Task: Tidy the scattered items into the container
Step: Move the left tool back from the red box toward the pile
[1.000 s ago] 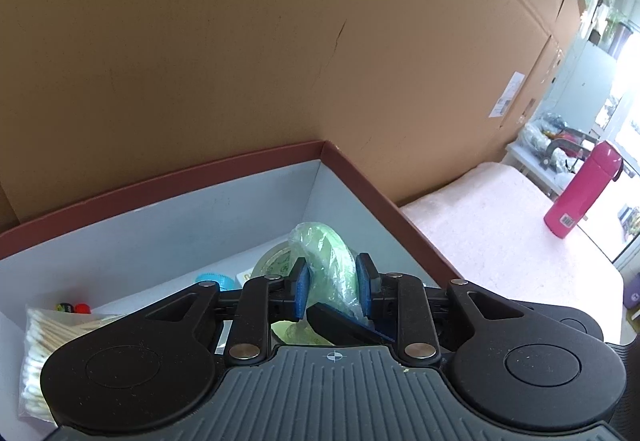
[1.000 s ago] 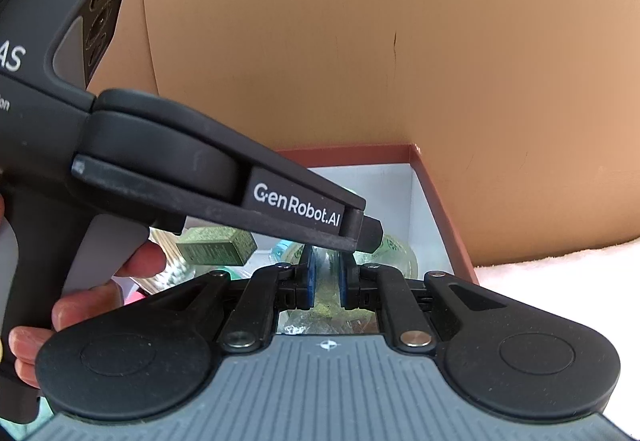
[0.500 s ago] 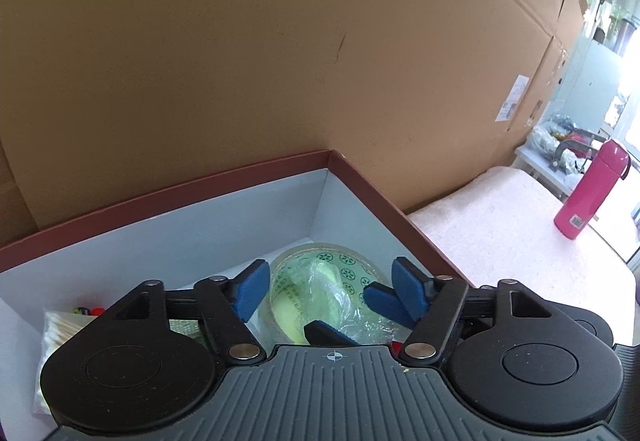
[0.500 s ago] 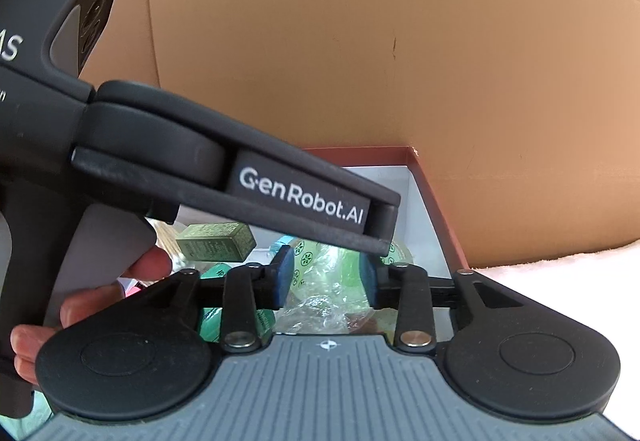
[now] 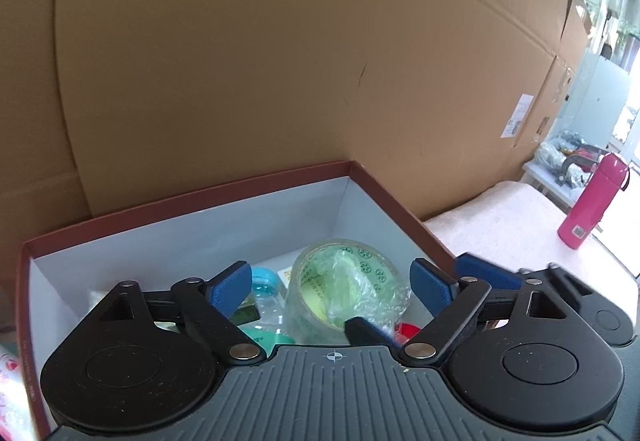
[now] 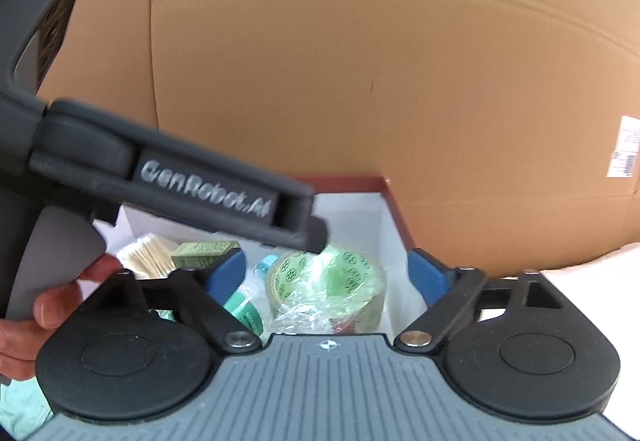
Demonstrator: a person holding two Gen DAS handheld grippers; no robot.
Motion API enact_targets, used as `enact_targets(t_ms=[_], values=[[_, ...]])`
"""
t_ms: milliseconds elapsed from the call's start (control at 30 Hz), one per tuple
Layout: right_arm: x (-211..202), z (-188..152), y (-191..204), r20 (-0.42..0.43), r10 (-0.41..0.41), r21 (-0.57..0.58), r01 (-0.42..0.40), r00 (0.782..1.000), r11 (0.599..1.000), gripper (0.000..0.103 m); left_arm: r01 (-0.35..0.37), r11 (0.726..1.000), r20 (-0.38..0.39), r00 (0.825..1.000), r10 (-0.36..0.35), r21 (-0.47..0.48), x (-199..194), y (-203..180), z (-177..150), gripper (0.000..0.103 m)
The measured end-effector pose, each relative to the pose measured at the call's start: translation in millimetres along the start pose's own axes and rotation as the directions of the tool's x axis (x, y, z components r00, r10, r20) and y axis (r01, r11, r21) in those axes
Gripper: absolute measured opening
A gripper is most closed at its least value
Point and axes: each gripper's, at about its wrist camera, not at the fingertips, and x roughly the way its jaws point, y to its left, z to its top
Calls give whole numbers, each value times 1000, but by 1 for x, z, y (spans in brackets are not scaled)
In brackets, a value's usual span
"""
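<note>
Tape comes first in the count: one roll of clear tape (image 5: 344, 291), wrapped in crinkled plastic, lies inside the one red-rimmed box (image 5: 192, 197) with white inner walls. Around it in the box are one bundle of cotton swabs (image 6: 142, 255), one small green carton (image 6: 204, 253), one clear bottle with a blue cap (image 5: 266, 283) and one green-labelled item (image 6: 244, 315); a red scrap shows low down, too hidden to name.

Two grippers are at work. The left gripper (image 5: 332, 283) tilts down into the box, its jaws opening wide, the tape roll between the blue pads but touched by neither. The right gripper (image 6: 328, 273) points down more shallowly from just beside it, jaws likewise opening, the same roll sitting free between its pads. A person's hand (image 6: 48, 305) grips the left tool's handle.

In the right wrist view the left tool's dark body crosses ahead of the gripper and hides much of the box's far left. A tall cardboard wall (image 5: 280, 61) stands behind the box. Right of the left gripper, well apart, one pink flask (image 5: 592, 201) stands on the pale surface (image 5: 500, 225).
</note>
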Motion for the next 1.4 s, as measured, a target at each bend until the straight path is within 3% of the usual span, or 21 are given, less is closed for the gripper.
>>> enact_targets(t_ms=[200,400,767,1000,1133,1167,1200,1233,1300,1400], values=[[-14,-4,5,22,-27,18,27,999,999,100,-12,1000,14,1000,12,6,-19,-6,-16,94],[-28,-8,14,26,-40,32,39,999,999,102,-73,996,47,996,71,49,-43,-16,-27,95],[-67,-27,48,63,30,10,-31,998,999,103,-163,986,129,979,157,44,-111,-23,-67,103],[-77,-51,75,36,86,-15,-86,996,996,103,-200,980,116,973,197,8,-144,-10,-104,103],[-85,-59,123,30,103,-46,-102,994,994,103,-266,964,120,956,267,-23,-162,-3,-130,103],[-96,-54,122,26,110,-53,-108,994,993,103,-284,958,115,951,285,-29,-165,0,-136,103],[-133,-53,127,22,118,-59,-117,993,991,103,-300,953,108,947,302,-32,-168,3,-141,103],[-153,-59,147,17,129,-64,-127,992,990,103,-314,949,101,943,317,-37,-171,6,-146,103],[-141,-49,145,-2,156,-68,-155,988,986,103,-341,939,85,935,344,-52,-176,12,-156,103],[-173,-63,156,-34,198,-76,-200,980,977,103,-373,924,77,922,379,-84,-186,25,-173,103]])
